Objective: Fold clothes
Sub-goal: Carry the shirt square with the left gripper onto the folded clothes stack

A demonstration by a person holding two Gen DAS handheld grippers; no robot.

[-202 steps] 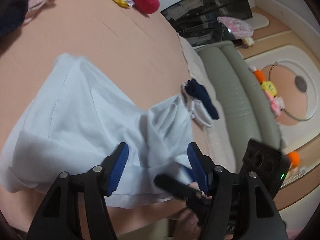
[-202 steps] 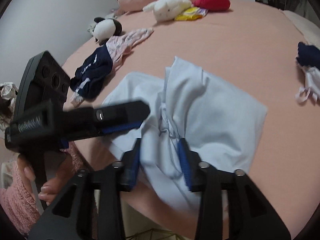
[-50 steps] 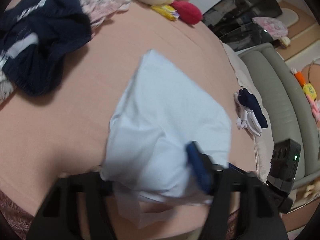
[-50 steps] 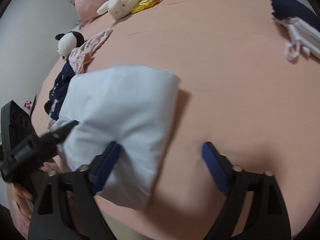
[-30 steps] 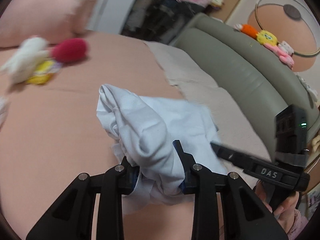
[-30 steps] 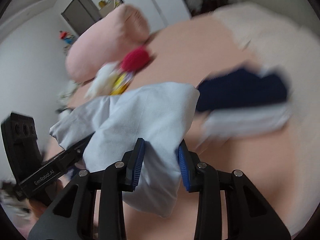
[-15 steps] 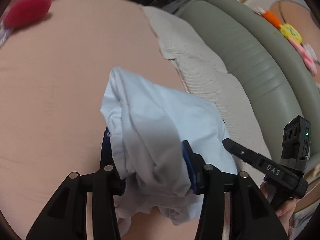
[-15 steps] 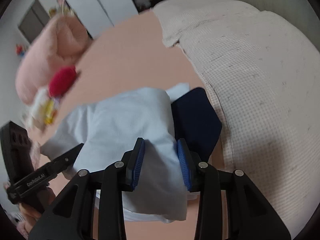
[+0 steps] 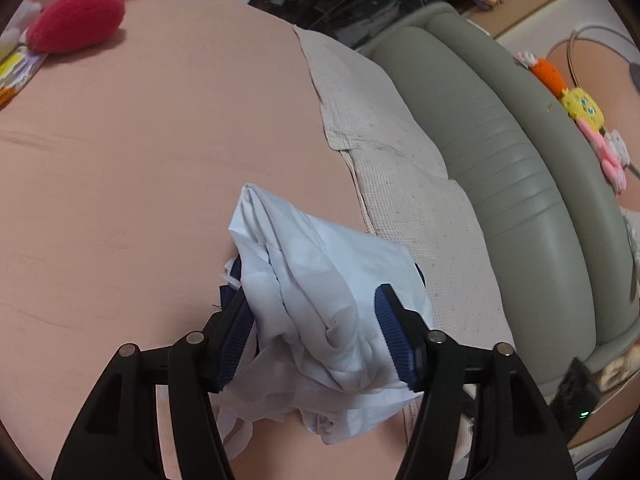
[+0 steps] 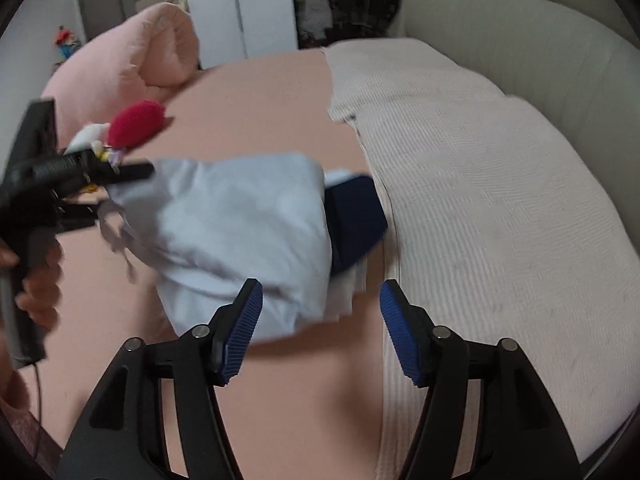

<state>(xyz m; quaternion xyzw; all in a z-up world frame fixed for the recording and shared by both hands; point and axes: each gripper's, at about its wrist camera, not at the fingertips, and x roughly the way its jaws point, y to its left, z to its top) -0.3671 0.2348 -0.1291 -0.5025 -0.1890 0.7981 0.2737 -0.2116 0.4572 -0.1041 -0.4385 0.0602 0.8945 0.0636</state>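
Peach-pink bedsheet covers a wide bed and fills most of both wrist views. At far left in the right wrist view, a hand grips the handle of the left gripper, whose 2 fingers reach in toward the clothing. Behind it lie a rolled pink blanket and a red plush toy, the same red toy sitting at the upper left of the left wrist view.

Near the middle, a light blue garment lies bunched in a loose folded bundle on the sheet. It rests on top of a navy folded garment, which pokes out on its right side with a white layer under it. In the left wrist view the light blue bundle sits between the left gripper's blue pads; the jaws are spread wide and the cloth lies loosely between them rather than pinched.

The right gripper has its jaws parted wide too, holding nothing; its left pad overlaps the near edge of the bundle, and contact cannot be judged.

To the right, a cream waffle-textured blanket borders the sheet, and beyond it stands a grey-green padded headboard with small plush toys along its top.
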